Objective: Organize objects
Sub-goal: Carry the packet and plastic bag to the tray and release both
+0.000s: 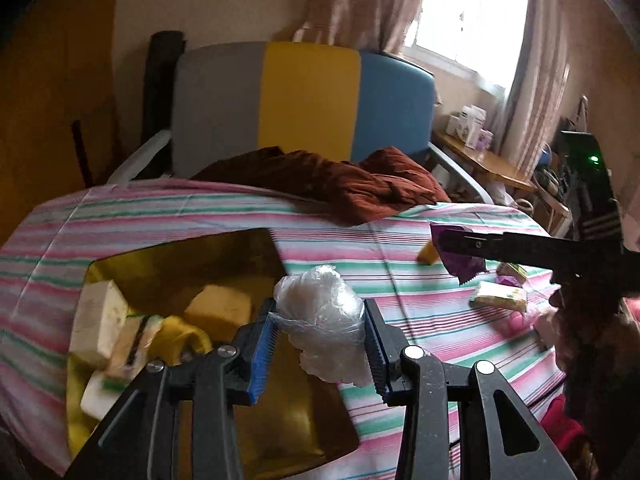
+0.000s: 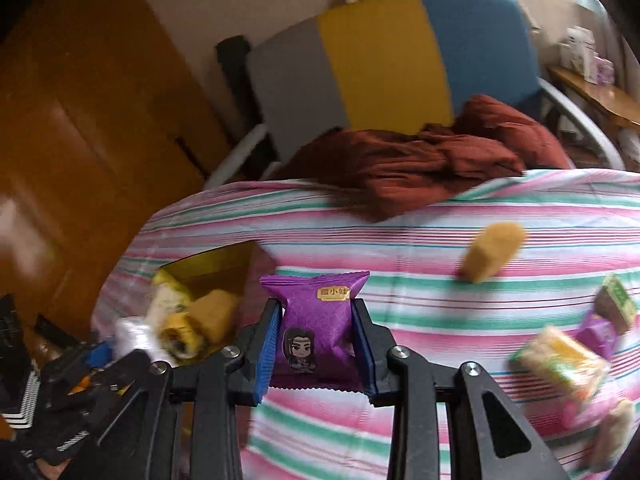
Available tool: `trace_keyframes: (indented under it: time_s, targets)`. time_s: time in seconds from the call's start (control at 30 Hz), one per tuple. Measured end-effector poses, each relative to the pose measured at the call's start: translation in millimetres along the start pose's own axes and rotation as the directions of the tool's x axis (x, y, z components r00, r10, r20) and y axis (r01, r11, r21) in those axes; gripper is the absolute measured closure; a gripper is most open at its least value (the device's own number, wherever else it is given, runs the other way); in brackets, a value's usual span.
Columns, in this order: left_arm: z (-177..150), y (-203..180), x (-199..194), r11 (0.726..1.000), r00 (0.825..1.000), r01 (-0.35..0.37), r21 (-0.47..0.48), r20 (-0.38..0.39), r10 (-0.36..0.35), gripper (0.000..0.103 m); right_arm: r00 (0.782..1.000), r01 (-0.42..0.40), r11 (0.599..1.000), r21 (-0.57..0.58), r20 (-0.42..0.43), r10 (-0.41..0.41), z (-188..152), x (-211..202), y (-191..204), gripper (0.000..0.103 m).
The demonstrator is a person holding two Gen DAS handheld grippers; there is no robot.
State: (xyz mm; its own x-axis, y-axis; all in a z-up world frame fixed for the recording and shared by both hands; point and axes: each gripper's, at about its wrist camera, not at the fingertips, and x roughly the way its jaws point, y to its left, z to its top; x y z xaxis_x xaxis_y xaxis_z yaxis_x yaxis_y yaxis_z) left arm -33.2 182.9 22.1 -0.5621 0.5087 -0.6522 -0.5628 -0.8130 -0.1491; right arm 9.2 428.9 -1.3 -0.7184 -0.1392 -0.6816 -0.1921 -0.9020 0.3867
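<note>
A crumpled clear plastic bag with something white inside (image 1: 324, 312) is being pinched between the blue-padded fingers of the left gripper (image 1: 320, 340) and is being held right over the near right edge of the gold-lined open box (image 1: 120, 264), so the drop lies just down and to the left of it. A purple foil snack packet printed with a cartoon figure (image 2: 316, 320) is being gripped upright, long axis along the fingers, by the right gripper (image 2: 316, 344); in the right wrist view the box is seen ahead and to the left, the left gripper being the nearer one to it. By judgement, the bag is to be released first and the purple packet carried leftward after.

Inside the box several items are already being held: a cream wrapped block (image 1: 100, 320), a yellow-tan block (image 1: 218, 306) and a yellow piece (image 1: 180, 336), blurred. Still lying loose on the pink, green and white striped cloth (image 1: 380, 248) are a tan block (image 2: 494, 250), a yellow-and-white wrapped cake (image 2: 564, 360), a small purple packet (image 2: 598, 334) and a green-labelled packet (image 2: 618, 302). A rust-brown garment (image 1: 340, 180) is heaped at the far edge.
</note>
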Motion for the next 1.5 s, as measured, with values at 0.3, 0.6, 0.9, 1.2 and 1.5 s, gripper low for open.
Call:
trace_keyframes:
  time_s: [0.3, 0.6, 0.9, 1.2, 1.5]
  targets:
    - [-25.0, 84.5, -29.5, 0.985, 0.993, -0.110, -0.136, 0.014, 0.113, 0.061, 0.989, -0.130, 0.989, -0.064, -0.084, 0.124, -17.7, 42.3, 83.6, 0.069]
    - [-43.3, 139.7, -24.2, 0.957, 0.986, -0.168, -0.235, -0.016, 0.169, 0.048, 0.976, -0.195, 0.979, -0.057, -0.114, 0.187, 7.5, 87.4, 141.5, 0.061]
    - [-55.5, 151.1, -19.4, 0.948, 0.984, -0.179, -0.264, -0.040, 0.175, 0.038, 0.973, -0.192, 0.980, -0.051, -0.140, 0.183, 1.3, 105.5, 158.4, 0.048]
    - [-59.7, 143.4, -27.1, 0.944, 0.979, -0.204, -0.258, -0.035, 0.202, 0.035, 0.986, -0.069, 0.992, -0.102, -0.159, 0.052, -42.8, 96.9, 146.7, 0.048]
    - [-55.6, 118.9, -41.7, 0.958, 0.974, -0.219, -0.183, 0.012, 0.225, 0.031, 0.994, 0.032, 0.988, -0.148, -0.100, -0.047, -61.9, 67.7, 139.7, 0.045]
